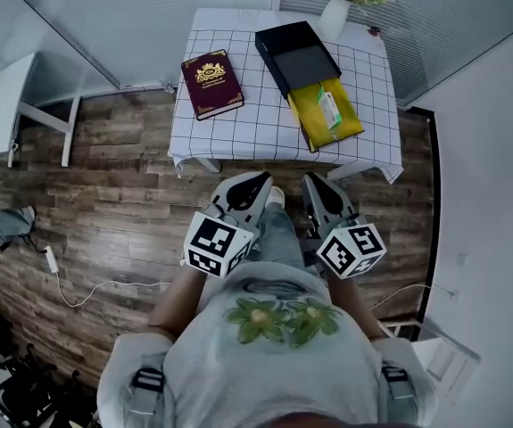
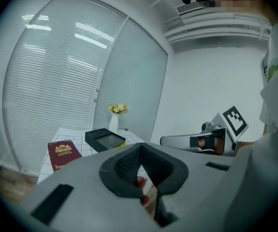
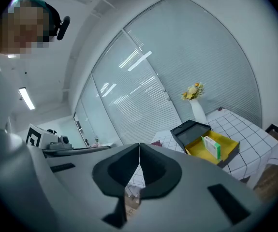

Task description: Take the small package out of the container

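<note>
Lying in the yellow container (image 1: pixel 354 116), small package (image 1: pixel 329 111) runs along its length

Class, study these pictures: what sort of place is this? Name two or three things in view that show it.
Probably an indoor office-style room: blind-covered glass walls, a wood-plank floor, and a small table with a checked cloth, a vase of flowers and a book.

On table (image 1: pixel 265 127), package (image 1: pixel 329 111) in container (image 1: pixel 351 119); book (image 1: pixel 211 84) to its left, vase (image 1: pixel 334 16) behind.
</note>
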